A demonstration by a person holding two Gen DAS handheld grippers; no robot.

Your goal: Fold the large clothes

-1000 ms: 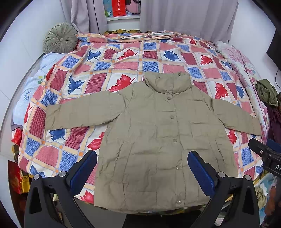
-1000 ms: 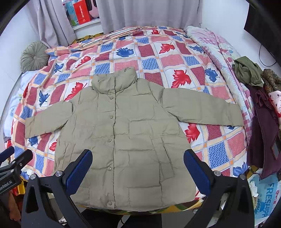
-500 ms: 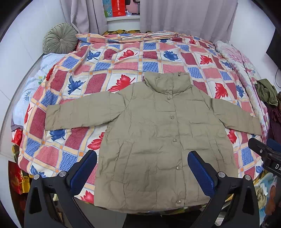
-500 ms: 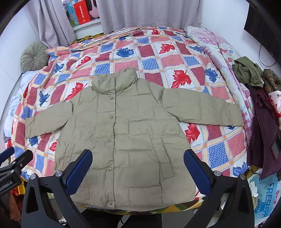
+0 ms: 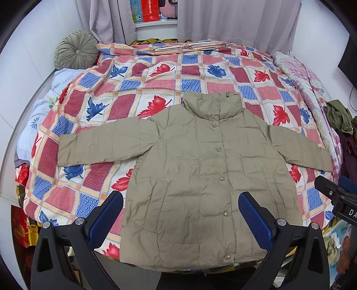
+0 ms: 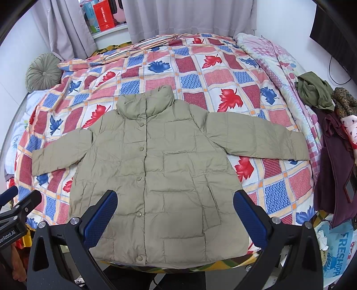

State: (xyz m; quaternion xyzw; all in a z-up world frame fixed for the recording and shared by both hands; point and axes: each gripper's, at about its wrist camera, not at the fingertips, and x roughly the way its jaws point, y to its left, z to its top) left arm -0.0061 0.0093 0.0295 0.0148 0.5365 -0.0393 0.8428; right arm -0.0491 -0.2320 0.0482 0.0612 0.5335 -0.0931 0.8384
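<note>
Walls: plain white, both sides.
Bed: large bed under patchwork quilt cover with red and blue leaf squares [image 5: 169, 89], fills most of both views.
Curtains: grey pleated fabric curtains [image 5: 236, 20] behind the bed head, parted in the middle.
Sill: white window ledge [image 5: 156, 23] in the gap, red box [image 6: 104, 15] and other boxes on it.
Cushion: round grey-green pleated cushion [image 5: 75, 50] at the far left bed corner.
Right side: heap of dark maroon and olive clothes [image 6: 330, 138] beside the bed edge.
Light: even, soft.
</note>
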